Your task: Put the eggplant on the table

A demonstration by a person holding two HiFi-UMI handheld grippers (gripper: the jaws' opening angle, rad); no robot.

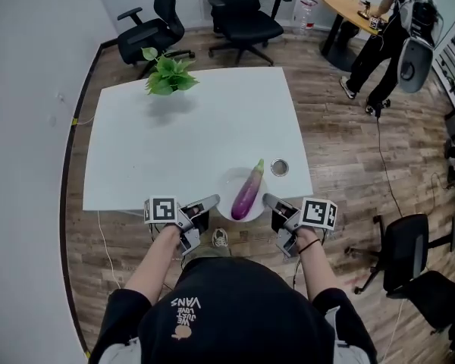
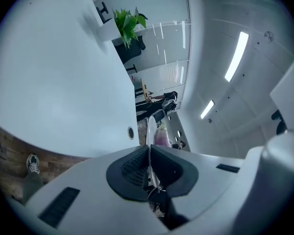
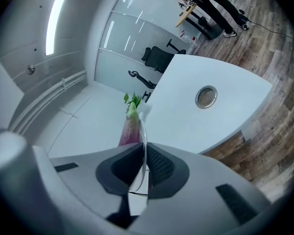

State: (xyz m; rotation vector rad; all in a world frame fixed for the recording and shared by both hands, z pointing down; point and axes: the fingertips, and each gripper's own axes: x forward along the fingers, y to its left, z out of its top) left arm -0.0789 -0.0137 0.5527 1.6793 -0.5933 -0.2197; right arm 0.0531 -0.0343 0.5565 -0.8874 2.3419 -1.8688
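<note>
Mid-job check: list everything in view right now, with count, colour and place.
table: one, white, centre
plant: one, green, table's far left
plate: one, white, at table's near edge
eggplant: one, purple with green stem, on the plate
grommet: one, metal, in the table right of the plate
chairs: at least three, black, two beyond the table, one at right
round table: one, wood-coloured, top right
bystander: one, dark clothes, beside the round table
left gripper: grey, shut on the plate's left rim
right gripper: grey, shut on the plate's right rim
</note>
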